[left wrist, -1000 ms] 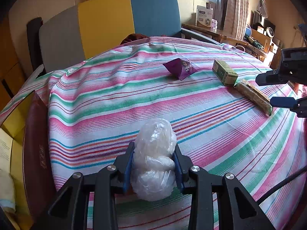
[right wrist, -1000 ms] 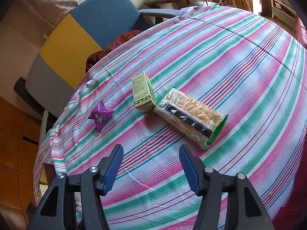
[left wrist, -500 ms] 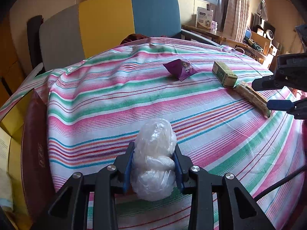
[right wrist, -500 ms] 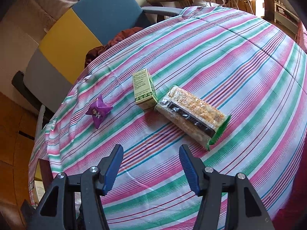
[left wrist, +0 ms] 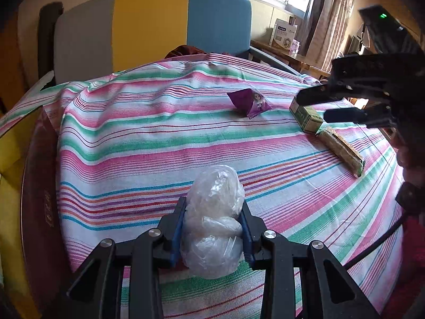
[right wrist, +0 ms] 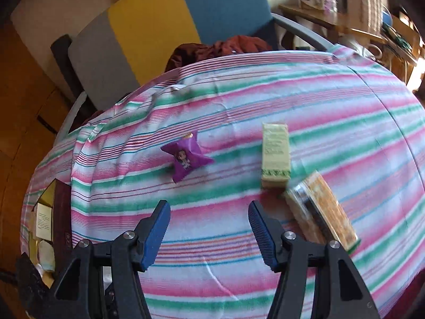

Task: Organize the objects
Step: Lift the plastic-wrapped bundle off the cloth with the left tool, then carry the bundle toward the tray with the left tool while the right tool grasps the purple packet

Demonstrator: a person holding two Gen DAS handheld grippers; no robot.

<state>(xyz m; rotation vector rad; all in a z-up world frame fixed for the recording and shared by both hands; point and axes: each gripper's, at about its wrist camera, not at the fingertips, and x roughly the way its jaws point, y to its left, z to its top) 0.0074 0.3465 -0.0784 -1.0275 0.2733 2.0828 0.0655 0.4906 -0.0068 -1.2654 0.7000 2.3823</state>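
- The left gripper pinched a clear plastic bundle above the striped tablecloth.
- The right gripper hung spread and empty, its jaws just opening further.
- Ahead lay a purple packet, a green box and a cracker pack.

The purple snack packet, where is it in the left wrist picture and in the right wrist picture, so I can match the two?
Left wrist view: the purple snack packet lies on the far part of the striped tablecloth, right of centre, left of the green box.
Right wrist view: left of centre, beyond the open right gripper.
Shared landmark: the green box, just right of the packet in both.
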